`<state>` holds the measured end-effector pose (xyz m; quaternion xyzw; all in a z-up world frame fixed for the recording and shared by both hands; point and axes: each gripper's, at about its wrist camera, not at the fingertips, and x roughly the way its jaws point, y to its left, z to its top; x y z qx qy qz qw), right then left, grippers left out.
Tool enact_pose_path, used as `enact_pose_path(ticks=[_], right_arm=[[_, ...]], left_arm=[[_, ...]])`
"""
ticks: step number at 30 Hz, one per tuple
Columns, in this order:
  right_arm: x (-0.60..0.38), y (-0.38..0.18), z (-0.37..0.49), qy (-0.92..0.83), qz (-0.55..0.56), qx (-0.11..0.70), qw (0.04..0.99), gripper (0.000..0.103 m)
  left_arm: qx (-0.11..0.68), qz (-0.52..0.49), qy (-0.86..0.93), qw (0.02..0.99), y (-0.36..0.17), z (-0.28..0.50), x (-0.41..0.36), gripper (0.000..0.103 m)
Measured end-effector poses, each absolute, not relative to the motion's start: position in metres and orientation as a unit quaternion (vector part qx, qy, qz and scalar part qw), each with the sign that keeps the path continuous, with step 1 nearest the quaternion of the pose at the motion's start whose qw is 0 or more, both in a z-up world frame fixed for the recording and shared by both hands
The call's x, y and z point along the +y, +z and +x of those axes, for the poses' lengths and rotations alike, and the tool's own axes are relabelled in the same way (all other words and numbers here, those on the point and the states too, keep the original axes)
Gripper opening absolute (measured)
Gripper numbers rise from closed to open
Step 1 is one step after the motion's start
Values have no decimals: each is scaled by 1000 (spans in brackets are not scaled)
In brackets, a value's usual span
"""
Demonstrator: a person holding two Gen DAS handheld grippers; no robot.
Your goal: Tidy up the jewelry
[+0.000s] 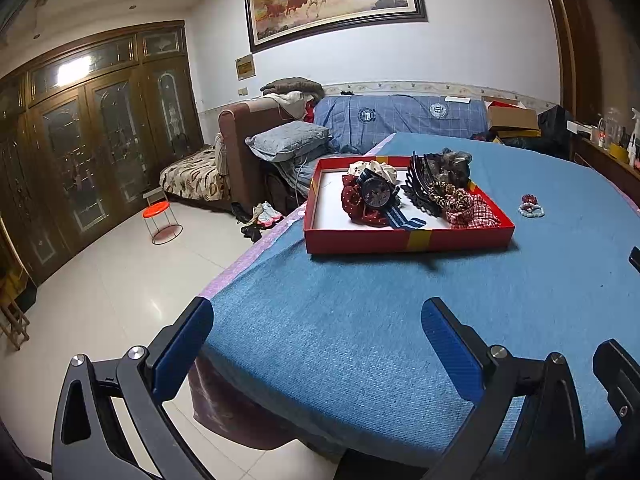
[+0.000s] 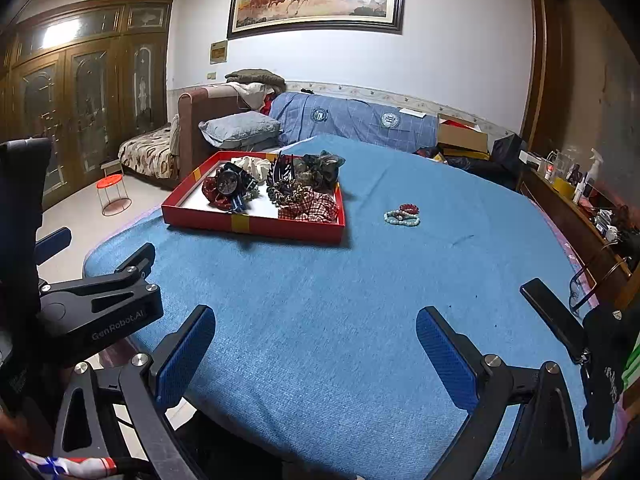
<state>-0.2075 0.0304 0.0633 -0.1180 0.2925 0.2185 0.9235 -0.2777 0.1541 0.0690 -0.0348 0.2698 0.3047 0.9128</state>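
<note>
- While both tools hover over the near edge of the blue cloth (image 1: pixel 360 340), neither carries anything: the left gripper (image 1: pixel 318 344) stands with its jaws spread wide, and the right gripper (image 2: pixel 316 350) likewise, with bare cloth showing between the pads.
- Location of goods: the red tray (image 2: pixel 256 226) sits toward the far left of the table and already holds a watch (image 1: pixel 376 192) lying on a dark red scrunchie (image 1: pixel 354 202), a black comb clip (image 1: pixel 418 184), a leopard-print scrunchie (image 1: pixel 444 194) and a checked red scrunchie (image 2: pixel 312 208).
- Outstanding item: a small cluster of beaded bracelets (image 2: pixel 402 214) lies on the cloth to the right of the tray, apart from it and well clear of both grippers.
- Judgement: the task appears nearly complete, with the bracelets left to collect.
- Risk one: the bracelets lie flat and overlap; a shallow pinch may take one strand only, or snag the woven cloth and drag it.
- Risk two: the tray is crowded on its right side; dropping beads there may let them slide over the low wall.
- Risk three: a pair of glasses (image 2: pixel 578 282) and a black glove (image 2: pixel 608 360) rest at the right edge, where a wide swing of the right tool could knock them off.
</note>
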Motion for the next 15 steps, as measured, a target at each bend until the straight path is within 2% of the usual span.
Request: enact_pose_path(ticks=[15], right_arm=[[30,59,-205,218,-111,301,922,102]], left_arm=[[275,-34,310,910,63,-279,160,103]])
